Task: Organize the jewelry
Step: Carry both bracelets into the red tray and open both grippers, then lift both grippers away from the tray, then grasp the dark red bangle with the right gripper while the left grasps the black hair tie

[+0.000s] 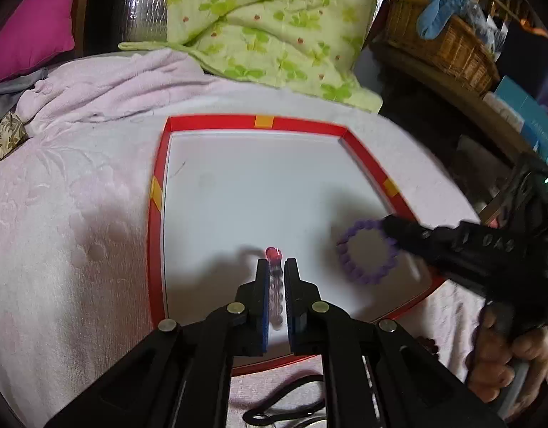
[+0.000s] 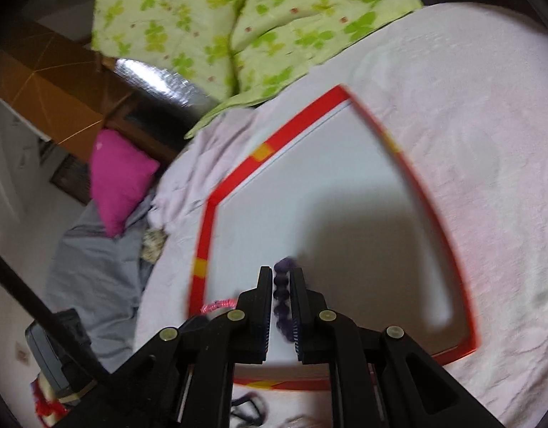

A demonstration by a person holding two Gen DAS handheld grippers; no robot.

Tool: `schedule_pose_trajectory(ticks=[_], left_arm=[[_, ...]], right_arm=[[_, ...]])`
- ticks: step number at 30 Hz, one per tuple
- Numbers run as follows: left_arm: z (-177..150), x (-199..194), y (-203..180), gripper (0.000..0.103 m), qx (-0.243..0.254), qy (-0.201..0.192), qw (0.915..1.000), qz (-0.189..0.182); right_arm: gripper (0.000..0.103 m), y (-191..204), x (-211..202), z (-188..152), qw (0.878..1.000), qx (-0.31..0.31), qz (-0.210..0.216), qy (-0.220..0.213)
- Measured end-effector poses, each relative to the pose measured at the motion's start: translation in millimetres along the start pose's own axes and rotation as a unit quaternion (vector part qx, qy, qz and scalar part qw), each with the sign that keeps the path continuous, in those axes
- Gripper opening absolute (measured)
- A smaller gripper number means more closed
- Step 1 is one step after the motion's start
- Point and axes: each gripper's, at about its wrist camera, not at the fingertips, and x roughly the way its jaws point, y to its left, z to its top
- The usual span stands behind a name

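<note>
Left gripper [image 1: 276, 267]: jaws nearly closed, a narrow gap between them, clamped on a beaded bracelet with a red bead [image 1: 273, 254]. The red bead protrudes just past the fingertips; the remaining clear or pale beads run back between the two fingers.
Left gripper position: above the white floor of the tray [image 1: 158, 164], near its front edge, roughly midway along that edge.
Right gripper [image 2: 281, 274]: jaws nearly closed, clamped on a purple beaded bracelet [image 2: 282, 297]. In the right wrist view a column of dark purple beads fills the gap between the fingers.
Right gripper, seen from the left wrist view: the fingers [image 1: 399, 230] reach in over the tray's right edge and pinch the ring of purple beads [image 1: 366, 249] at its upper right side. The ring hangs open as a full loop; whether its lower part touches the tray floor cannot be determined.
Hand [image 1: 502, 360]: grips the handle of the right gripper, off the tray's front right corner.
Tray: shallow, red rim with orange-yellow tape patches, white floor; rests on a pale pink blanket [image 1: 77, 214].
Bracelet spacing: the two bracelets are apart, both in the front half of the tray, the purple one to the right.
Image quality: right wrist view is motion-blurred.
</note>
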Motion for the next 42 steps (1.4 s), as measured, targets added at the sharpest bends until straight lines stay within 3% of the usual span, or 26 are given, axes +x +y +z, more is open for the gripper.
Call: schedule_pose_trajectory(ticks=[1, 2, 3, 4, 5, 8, 10, 12, 19, 24, 30, 39, 42], left_arm=[[-0.8, 1.9, -0.6, 0.012, 0.003, 0.004, 1.0000, 0.007], [-1.7, 2.7, -1.0, 0.025, 0.004, 0.007, 0.9999, 0.012], [-2.0, 2.7, -1.4, 0.033, 0.005, 0.007, 0.9999, 0.015], [-2.9, 1.0, -1.5, 0.045, 0.005, 0.004, 0.9998, 0.019], [-4.5, -3.7, -1.4, 0.050, 0.006, -0.004, 0.9997, 0.024], [-6.0, -17.1, -0.5, 0.056, 0.013, -0.019, 0.9994, 0.027], [-8.4, -25.6, 3.1, 0.062, 0.011, -0.028, 0.9987, 0.041], [-13.2, -35.9, 10.8, 0.062, 0.004, -0.035, 0.9973, 0.065], [-39.1, -75.8, 27.4, 0.068, 0.001, -0.060, 0.9919, 0.112], [-64.2, -90.4, 29.9, 0.068, 0.021, -0.045, 0.9895, 0.136], [-94.1, -104.2, 39.4, 0.068, 0.007, -0.024, 0.9898, 0.140], [-94.6, -94.9, 43.9, 0.068, 0.003, 0.001, 0.9894, 0.145], [-91.3, -93.1, 43.9, 0.068, -0.006, 0.001, 0.9899, 0.142]], right_arm=[[0.015, -4.9, -2.8, 2.0, 1.000, 0.005, -0.010, -0.001], [0.023, -9.7, -6.4, 3.9, 1.000, 0.012, -0.022, -0.003], [0.043, -13.9, -10.0, 5.9, 0.999, 0.020, -0.032, -0.005], [0.056, -18.1, -15.6, 7.4, 0.999, 0.026, -0.033, -0.014], [0.059, -21.5, -25.1, 8.6, 0.999, 0.030, -0.031, -0.028], [0.059, -24.4, -43.3, 10.0, 0.999, 0.027, -0.020, -0.041], [0.059, -26.5, -53.5, 8.6, 0.999, 0.032, -0.007, -0.038], [0.059, -26.2, -61.8, 5.5, 0.999, 0.032, 0.001, -0.032], [0.059, -16.7, -82.2, -16.9, 1.000, -0.019, -0.016, -0.009], [0.059, -21.9, -95.0, -34.5, 1.000, -0.023, -0.021, 0.007], [0.059, -17.8, -104.1, -65.7, 0.999, -0.026, 0.009, 0.038], [0.058, -9.4, -77.5, -97.0, 0.992, -0.010, 0.051, 0.111], [0.047, -4.1, -61.8, -104.0, 0.990, -0.010, 0.045, 0.136]])
